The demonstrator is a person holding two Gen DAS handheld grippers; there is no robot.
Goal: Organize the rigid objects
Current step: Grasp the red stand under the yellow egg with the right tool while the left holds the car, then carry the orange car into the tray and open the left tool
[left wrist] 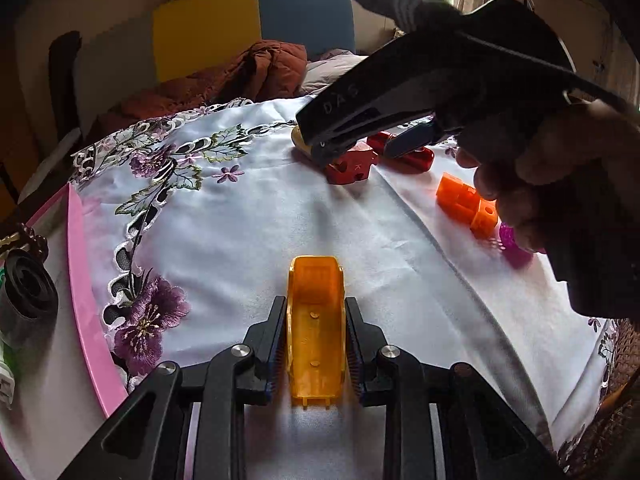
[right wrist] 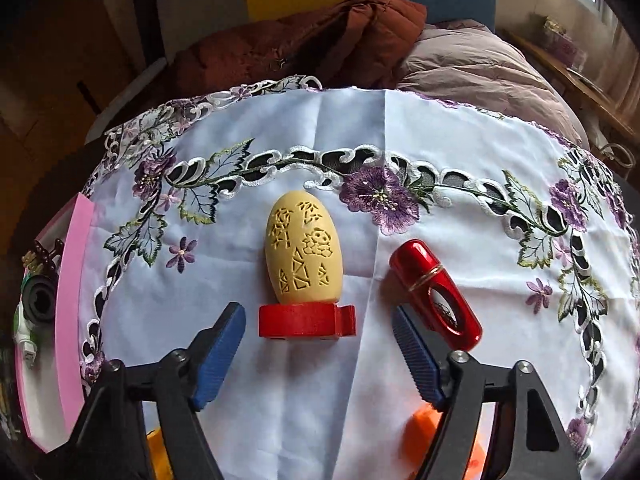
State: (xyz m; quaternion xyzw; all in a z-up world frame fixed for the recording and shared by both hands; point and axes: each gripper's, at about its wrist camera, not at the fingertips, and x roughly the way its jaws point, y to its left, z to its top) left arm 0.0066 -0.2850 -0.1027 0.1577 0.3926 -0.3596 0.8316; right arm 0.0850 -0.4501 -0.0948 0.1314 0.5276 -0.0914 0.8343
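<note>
Orange shell [left wrist: 317,324] clamped lengthwise in the left gripper [left wrist: 316,348], over the white cloth [left wrist: 240,240].
Right gripper [right wrist: 318,352] spread wide, holding nothing, a red base [right wrist: 307,320] between its fingers, yellow egg [right wrist: 303,254] behind, red capsule [right wrist: 436,290] just right.

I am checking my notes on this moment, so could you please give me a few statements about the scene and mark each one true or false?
1. The left claw is closed on the translucent orange tray piece. True.
2. The right claw grips the yellow egg. False: it is open, holding nothing.
3. The yellow egg lies beyond the red block. True.
4. The red capsule lies left of the egg. False: it lies to the right.
5. The tablecloth bears purple embroidered flowers. True.
</note>
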